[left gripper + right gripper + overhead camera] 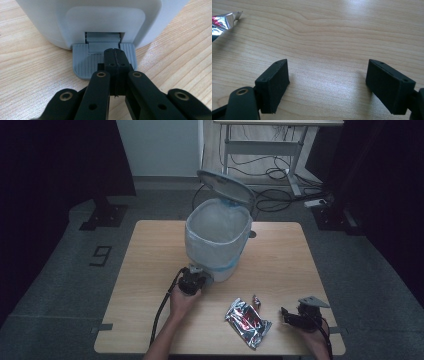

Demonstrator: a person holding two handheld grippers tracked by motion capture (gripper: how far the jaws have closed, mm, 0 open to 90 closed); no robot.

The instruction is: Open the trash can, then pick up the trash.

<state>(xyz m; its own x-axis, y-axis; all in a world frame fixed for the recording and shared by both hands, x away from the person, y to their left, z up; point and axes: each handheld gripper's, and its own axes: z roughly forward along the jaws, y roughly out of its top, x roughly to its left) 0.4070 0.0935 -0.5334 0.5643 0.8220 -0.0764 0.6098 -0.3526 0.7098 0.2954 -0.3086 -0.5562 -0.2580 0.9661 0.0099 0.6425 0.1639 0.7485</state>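
Your left gripper sat at the near foot of the pedal bin, which stood mid-table with its lid tipped up toward the far side and a white liner showing inside. The left gripper view added what the high view could not: your jaws were pressed together, empty, their tips resting on the ribbed grey pedal at the bin's base. Your right gripper lay near the table's right near corner, jaws spread wide over bare wood. A crumpled foil wrapper lay just left of it, its corner visible in the right gripper view.
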